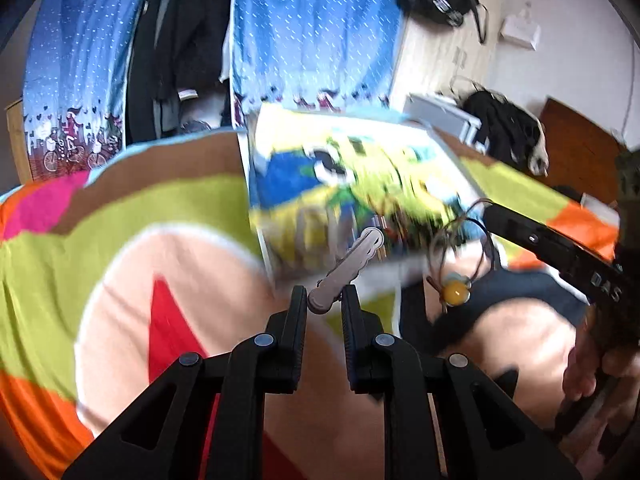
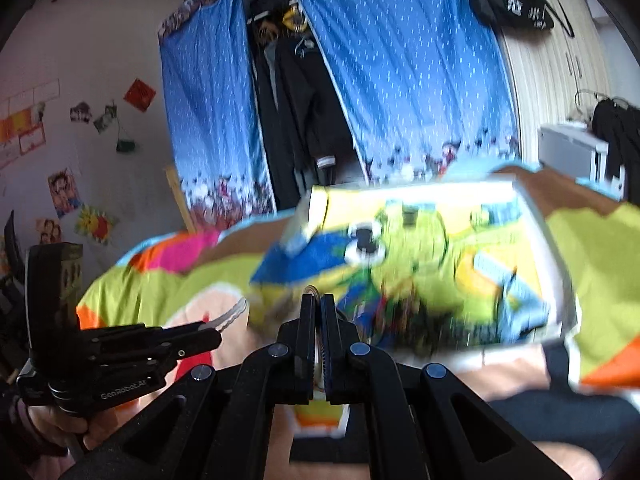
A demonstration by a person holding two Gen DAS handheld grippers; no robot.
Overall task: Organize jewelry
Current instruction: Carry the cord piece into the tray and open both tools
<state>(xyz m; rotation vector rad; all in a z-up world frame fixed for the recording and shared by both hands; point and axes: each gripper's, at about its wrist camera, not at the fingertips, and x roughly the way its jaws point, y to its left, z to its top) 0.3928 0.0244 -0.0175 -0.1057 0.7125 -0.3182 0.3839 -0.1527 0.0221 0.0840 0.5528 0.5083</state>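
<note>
Left wrist — silver scalloped hair clip (image 1: 347,265).

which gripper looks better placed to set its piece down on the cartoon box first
Left, probably. The left gripper holds the silver hair clip by one end, its free end already reaching toward the cartoon box. The right gripper is shut on a corded charm that dangles loosely.

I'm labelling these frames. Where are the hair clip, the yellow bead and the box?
hair clip (image 1: 347,268), left wrist view, mid-shaft
yellow bead (image 1: 457,291), left wrist view, its centre
box (image 2: 408,196), right wrist view, far rim
</note>
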